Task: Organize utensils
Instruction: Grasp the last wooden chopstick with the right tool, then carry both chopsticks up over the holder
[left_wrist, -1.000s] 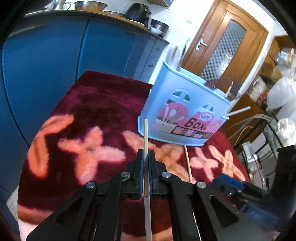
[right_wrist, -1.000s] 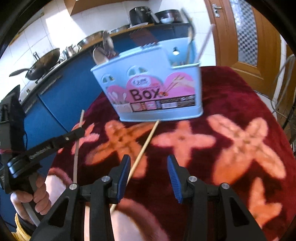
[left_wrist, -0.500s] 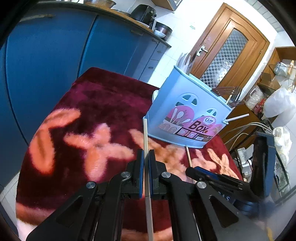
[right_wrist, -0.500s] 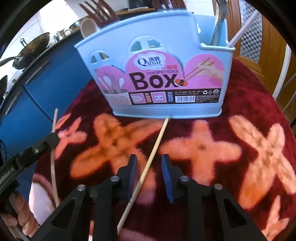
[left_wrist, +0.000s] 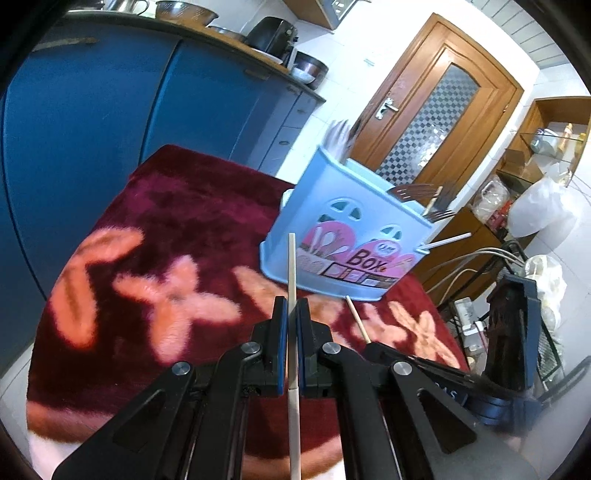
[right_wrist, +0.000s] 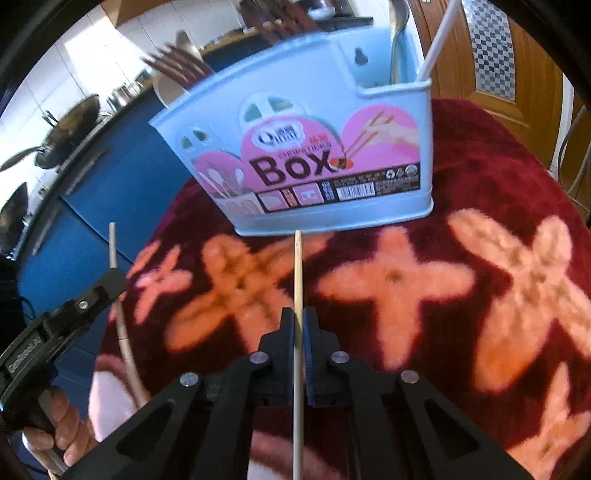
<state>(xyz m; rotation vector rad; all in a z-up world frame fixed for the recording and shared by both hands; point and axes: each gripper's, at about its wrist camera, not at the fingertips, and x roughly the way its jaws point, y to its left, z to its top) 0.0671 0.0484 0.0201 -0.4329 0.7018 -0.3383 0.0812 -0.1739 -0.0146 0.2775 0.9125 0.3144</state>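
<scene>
A: Left tool (left_wrist: 291, 328) is clamped tight on a pale chopstick (left_wrist: 291, 273). The stick runs straight out ahead of the tips, off the desk.

B: Right tool (right_wrist: 298, 332)?

A: Its jaws have just been closing and now pinch the second chopstick (right_wrist: 297, 273), which points ahead at the base of the blue chopstick box (right_wrist: 295, 158).

B: Risks?

A: My read: both grips sit on thin round sticks, so either could swivel in the pads when lifted. The right stick's tip is almost at the box wall; a forward push could shove the box on the plush red cloth (right_wrist: 480, 155). The box is already crowded with forks (right_wrist: 177, 62) and spoons, so insertion could snag.

B: Box condition?

A: Upright, well ahead of both tools, pink label facing them.
</scene>
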